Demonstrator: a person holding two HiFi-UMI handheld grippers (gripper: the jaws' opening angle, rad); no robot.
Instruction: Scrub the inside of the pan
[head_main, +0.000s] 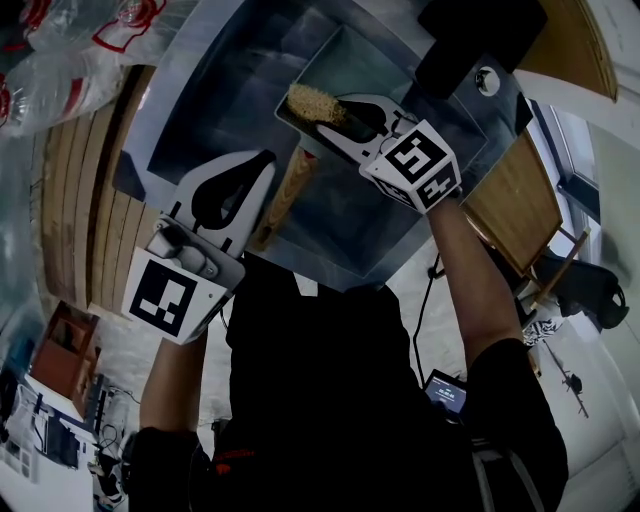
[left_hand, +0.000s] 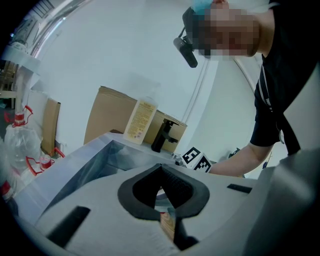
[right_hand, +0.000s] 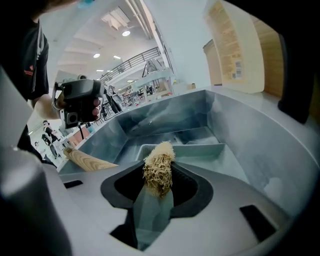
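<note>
A grey rectangular pan (head_main: 400, 70) sits in the steel sink (head_main: 200, 110), its light wooden handle (head_main: 290, 185) pointing towards me. My left gripper (head_main: 262, 168) is shut on that handle; a strip of the wood (left_hand: 167, 225) shows between its closed jaws in the left gripper view. My right gripper (head_main: 345, 108) is shut on a tan fibrous scrubber (head_main: 315, 103), held over the near left rim of the pan. In the right gripper view the scrubber (right_hand: 158, 167) sticks out past the gripper (right_hand: 158, 186) above the pan (right_hand: 200, 150), with the handle (right_hand: 87, 161) at the left.
A black faucet (left_hand: 164, 136) and a pale soap bottle (left_hand: 140, 120) stand behind the sink. Plastic bags (head_main: 60, 50) lie on the slatted wooden counter to the left. More wooden counter (head_main: 515, 205) lies to the right of the sink.
</note>
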